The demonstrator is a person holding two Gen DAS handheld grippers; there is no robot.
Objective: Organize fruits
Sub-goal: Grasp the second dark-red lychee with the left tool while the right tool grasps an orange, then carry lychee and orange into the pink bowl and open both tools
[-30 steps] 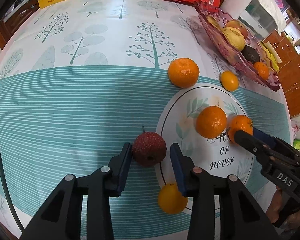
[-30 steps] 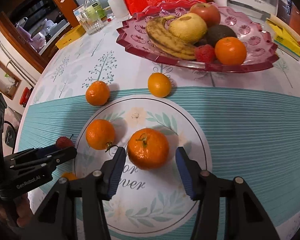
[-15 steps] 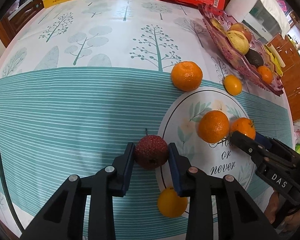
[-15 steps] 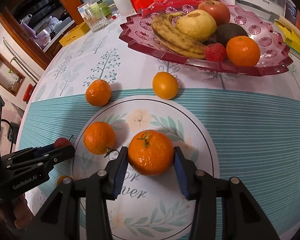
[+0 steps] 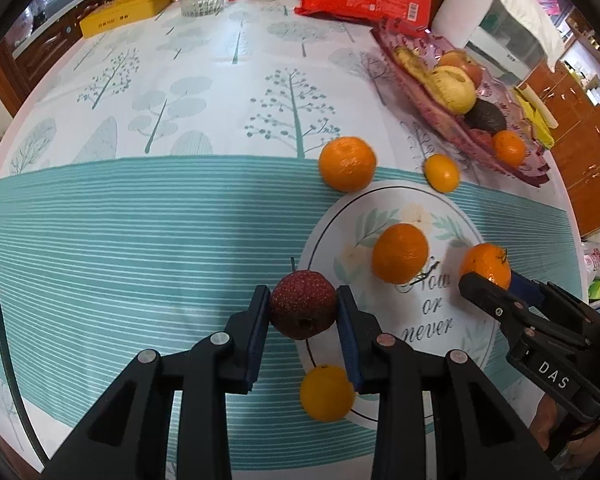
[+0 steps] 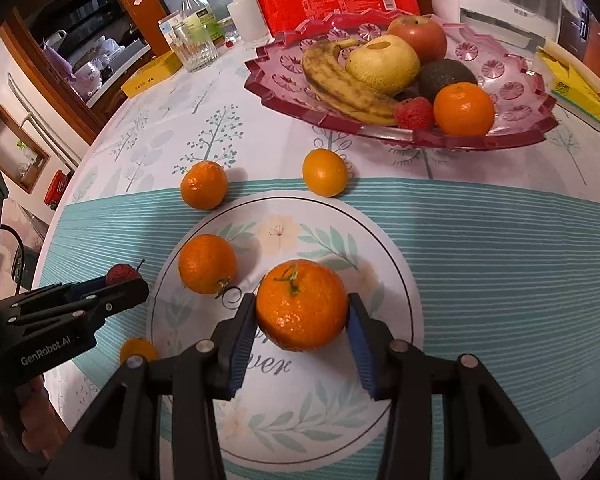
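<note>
Left wrist view: my left tool (image 5: 303, 314) points steeply down at the tabletop (image 5: 120, 232), both pads clamped on a dark red bumpy fruit (image 5: 303, 305) with a thin stem, at the left edge of the printed white circle (image 5: 432, 320) on the cloth. A small yellow-orange fruit (image 5: 327, 393) lies on the cloth just below the right finger. Further out sit a mandarin (image 5: 399, 253) inside the circle, another mandarin (image 5: 347, 164) beyond its rim, and a small orange fruit (image 5: 441, 173) near the pink glass fruit dish (image 5: 428, 116) at far right. At lower right my right tool (image 5: 486, 280) comes in low, angled down, closed on a stemmed mandarin (image 5: 485, 265); part of my hand (image 5: 552, 432) shows behind it. Right wrist view: my right tool (image 6: 302, 316) is tilted steeply down, both blue pads pressed against the sides of the stemmed mandarin (image 6: 301, 304), which is over the middle of the circle (image 6: 328, 400). The dish (image 6: 512, 136) lies ahead, holding a banana (image 6: 340, 84), pear, apple, avocado, a red fruit and a mandarin. At left my left tool (image 6: 126, 286) reaches in nearly level across the picture, the red fruit (image 6: 120, 274) peeking out at its tip; fingers (image 6: 32, 420) grip the handle below.
</note>
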